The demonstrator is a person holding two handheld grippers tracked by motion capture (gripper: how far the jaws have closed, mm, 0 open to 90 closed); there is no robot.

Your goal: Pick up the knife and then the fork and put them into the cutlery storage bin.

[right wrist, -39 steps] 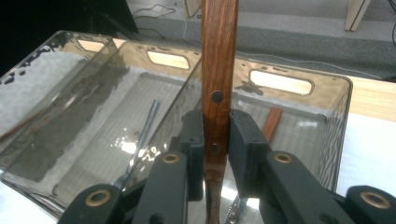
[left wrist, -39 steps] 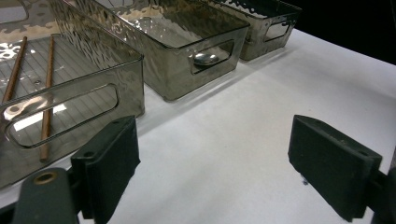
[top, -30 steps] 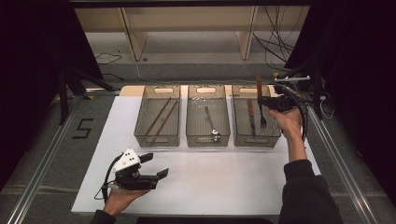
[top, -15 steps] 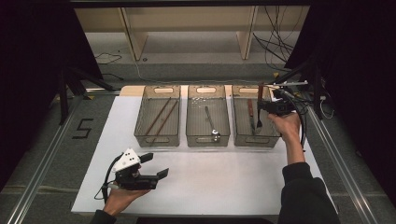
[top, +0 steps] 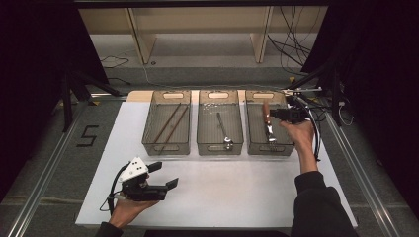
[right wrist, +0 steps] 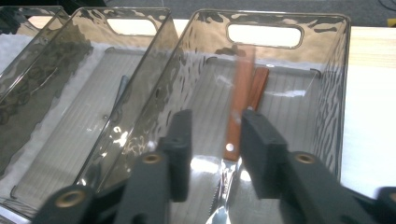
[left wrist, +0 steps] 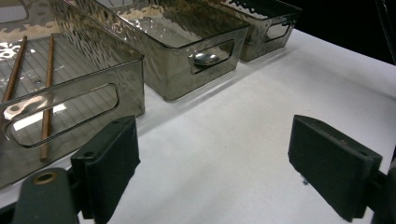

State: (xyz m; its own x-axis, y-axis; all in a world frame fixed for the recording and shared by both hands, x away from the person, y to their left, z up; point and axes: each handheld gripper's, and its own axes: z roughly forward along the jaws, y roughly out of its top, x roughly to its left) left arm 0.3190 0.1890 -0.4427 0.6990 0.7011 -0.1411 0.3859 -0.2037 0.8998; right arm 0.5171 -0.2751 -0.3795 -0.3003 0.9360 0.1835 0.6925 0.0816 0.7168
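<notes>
The wooden-handled steel fork [right wrist: 239, 109] lies lengthwise in the right-hand smoky clear plastic bin [right wrist: 334, 84], its reddish handle towards the far cut-out grip and its metal end towards the near wall. A second wooden handle [right wrist: 259, 88] lies just beside it on the bin floor; its blade or tines are hidden. In the high view the fork [top: 267, 123] sits inside that same bin [top: 253, 129], the rightmost of three standing side by side on the white table [top: 237, 192].

The right gripper [right wrist: 212, 140] hangs over the near part of that bin with the fork's handle between its jaws. They have just been opening, and the pads stand apart from the wood, so the fork looks let go and lying free. The step in hand reads as dropping sorted cutlery into its bin, and it seems nearly done.

Next, I judge, the right gripper needs to lift straight up, clear of the bin's rim, without nudging the handle.

Left of that bin, the middle bin [top: 220, 123] holds a steel spoon [top: 223, 131], and the leftmost bin [top: 166, 123] a pair of brown chopsticks [top: 168, 123]. The left gripper [top: 164, 176] rests low near the table's near edge, well apart from the bins, jaws wide and empty.
</notes>
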